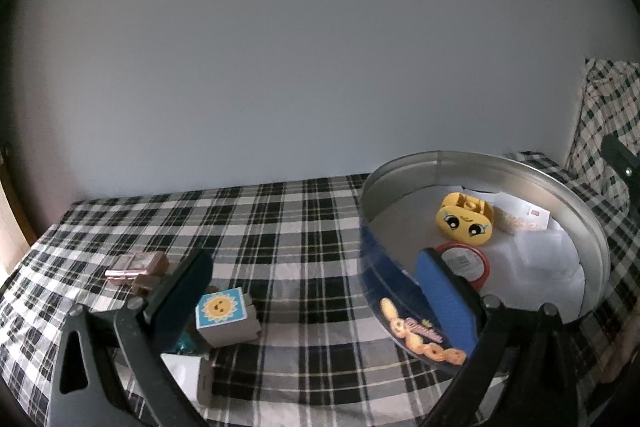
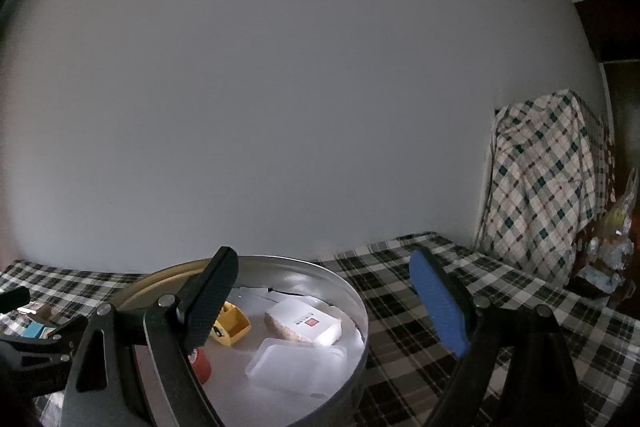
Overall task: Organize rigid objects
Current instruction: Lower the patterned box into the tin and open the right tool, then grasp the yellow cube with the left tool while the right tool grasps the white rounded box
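Observation:
A round blue cookie tin with a silver rim stands on the checked cloth. In it lie a yellow face toy, a red-rimmed round lid, a white packet and a clear plastic box. My left gripper is open and empty, its right finger over the tin's near wall. A sun-picture block lies between its fingers. My right gripper is open and empty above the tin.
A pink-brown wooden piece and a white block lie left of the tin. A grey wall closes the back. A checked cloth drapes over something at the right. The bed's left edge is near.

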{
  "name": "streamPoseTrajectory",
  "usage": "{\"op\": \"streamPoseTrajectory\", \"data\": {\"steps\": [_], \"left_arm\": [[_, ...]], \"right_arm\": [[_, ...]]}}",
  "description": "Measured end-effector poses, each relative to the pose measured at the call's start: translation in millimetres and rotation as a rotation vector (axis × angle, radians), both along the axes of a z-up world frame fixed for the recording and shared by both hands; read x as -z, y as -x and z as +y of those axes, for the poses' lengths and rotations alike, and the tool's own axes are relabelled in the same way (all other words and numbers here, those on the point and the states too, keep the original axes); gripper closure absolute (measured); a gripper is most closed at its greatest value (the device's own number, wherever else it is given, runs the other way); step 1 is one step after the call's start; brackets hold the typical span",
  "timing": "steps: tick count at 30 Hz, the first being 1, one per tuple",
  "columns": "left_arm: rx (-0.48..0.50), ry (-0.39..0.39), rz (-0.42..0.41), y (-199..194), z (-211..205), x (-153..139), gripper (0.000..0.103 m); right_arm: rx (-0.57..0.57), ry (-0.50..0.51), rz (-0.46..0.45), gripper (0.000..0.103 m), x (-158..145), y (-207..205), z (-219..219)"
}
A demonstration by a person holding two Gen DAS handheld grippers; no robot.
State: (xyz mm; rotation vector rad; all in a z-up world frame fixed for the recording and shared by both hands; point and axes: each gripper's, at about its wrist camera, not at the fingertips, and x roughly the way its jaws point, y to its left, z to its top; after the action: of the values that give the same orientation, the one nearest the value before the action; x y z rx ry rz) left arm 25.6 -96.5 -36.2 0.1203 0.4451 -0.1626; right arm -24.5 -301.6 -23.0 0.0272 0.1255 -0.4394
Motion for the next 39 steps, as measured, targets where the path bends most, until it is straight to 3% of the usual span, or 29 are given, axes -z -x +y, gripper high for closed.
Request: {"op": "streamPoseTrajectory", "data": {"steps": [10, 24, 33, 39], "left_arm": [[-0.022, 0.005, 0.011, -0.5, 25.6, -1.2, 0.001], [-0.097, 0.020, 0.053, -11.4, 84.8, 3.9, 0.001], [-0.166, 0.024, 0.140, -22.1, 137.6, 11.5, 0.001], [-0.154, 0.015, 0.209, -28.9, 170.6, 18.2, 0.001]], "right_arm": [[-0.052, 0.065, -0.006, 0.014, -1.9, 10.3, 37.4], [-0.194, 0.045, 0.054, 0.014, 4.2, -5.0, 93.6], [-0.353, 0.034, 0.151, 0.014, 13.3, -22.9, 145.7], [-0.438, -0.016, 0.258, 0.014, 22.5, -38.5, 174.3]]}}
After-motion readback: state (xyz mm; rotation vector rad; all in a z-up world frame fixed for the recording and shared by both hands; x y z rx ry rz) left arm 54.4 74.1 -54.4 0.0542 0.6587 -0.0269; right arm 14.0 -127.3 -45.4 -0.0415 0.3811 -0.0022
